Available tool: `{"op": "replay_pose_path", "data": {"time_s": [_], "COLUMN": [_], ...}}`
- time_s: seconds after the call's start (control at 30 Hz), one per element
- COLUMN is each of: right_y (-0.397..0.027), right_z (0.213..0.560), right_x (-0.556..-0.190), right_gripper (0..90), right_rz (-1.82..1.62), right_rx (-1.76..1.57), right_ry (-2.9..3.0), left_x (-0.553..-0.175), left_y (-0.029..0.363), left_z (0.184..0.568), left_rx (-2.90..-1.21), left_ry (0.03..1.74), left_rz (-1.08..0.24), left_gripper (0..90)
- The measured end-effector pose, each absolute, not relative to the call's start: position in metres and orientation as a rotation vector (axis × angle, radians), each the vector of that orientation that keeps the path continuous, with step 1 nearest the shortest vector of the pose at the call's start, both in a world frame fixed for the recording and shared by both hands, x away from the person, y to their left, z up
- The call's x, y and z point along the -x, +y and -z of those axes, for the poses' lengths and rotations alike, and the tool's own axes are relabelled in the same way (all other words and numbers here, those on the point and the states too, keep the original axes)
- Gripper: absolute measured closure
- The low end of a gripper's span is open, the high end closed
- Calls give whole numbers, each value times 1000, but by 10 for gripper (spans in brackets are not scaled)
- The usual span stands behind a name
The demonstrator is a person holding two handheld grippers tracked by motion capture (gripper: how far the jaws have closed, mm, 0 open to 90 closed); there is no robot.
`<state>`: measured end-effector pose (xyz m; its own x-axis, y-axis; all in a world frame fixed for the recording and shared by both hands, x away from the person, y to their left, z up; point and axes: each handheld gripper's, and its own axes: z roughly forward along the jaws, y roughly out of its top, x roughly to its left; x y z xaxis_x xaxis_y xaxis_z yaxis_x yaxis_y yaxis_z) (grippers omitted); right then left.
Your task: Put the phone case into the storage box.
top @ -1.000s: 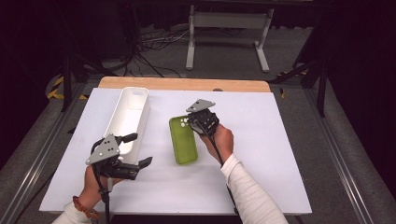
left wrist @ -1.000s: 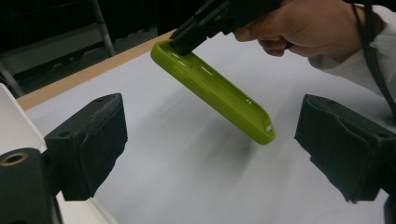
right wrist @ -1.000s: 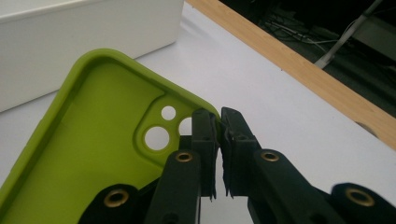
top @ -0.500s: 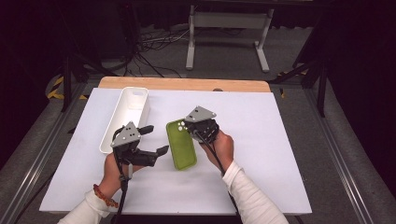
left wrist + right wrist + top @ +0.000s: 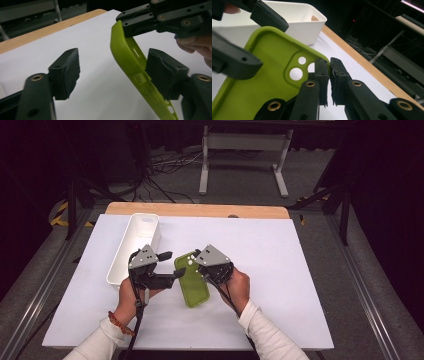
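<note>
Lime-green soft silicone phone case (image 5: 191, 281) tilted up off white worktop (image 5: 280, 270), mid-front. Right tongs (image 5: 329, 72) pinching its camera-end rim. Left tongs (image 5: 112, 70) part-open, just closing around long edge, one pad touching. Risk: flexing, slipping, dropping.

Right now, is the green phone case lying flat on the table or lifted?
Lifted and tilted: the right gripper pinches the green phone case at its camera-hole corner, and white table shows beneath its raised edge.

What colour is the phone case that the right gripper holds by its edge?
The phone case is lime green; the right gripper view shows it best.
</note>
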<state>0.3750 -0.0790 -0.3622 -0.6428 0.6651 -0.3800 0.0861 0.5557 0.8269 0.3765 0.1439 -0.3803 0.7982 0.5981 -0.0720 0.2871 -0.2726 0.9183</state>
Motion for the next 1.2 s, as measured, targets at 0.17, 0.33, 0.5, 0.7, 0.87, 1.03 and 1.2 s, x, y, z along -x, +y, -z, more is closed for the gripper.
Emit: {"op": "replay_pose_path", "data": {"time_s": [0.17,0.33,0.5,0.7,0.87,1.03,1.2], "right_y": [-79,-80,-81,-82,-82,-86,-94], "right_z": [363,363,363,361,359,358,358], "right_x": [-367,-363,-359,-352,-347,-343,-341], "right_gripper": [850,847,841,830,821,788,749], "right_rz": [-1068,-1086,-1103,-1109,-1122,-1162,-1208], "right_rx": [-570,-558,-550,-527,-522,-524,-539], "right_ry": [2034,1993,1957,1938,1935,1951,1980], "left_x": [-377,-377,-375,-375,-372,-370,-369], "left_y": [144,145,145,149,151,152,155], "left_z": [379,378,376,375,373,371,368], "left_rx": [-1852,-1834,-1828,-1812,-1793,-1797,-1781], "left_ry": [641,642,606,602,596,591,593], "left_rz": [-301,-298,-299,-308,-334,-354,-358], "left_gripper": [464,531,707,764,774,777,777]}}
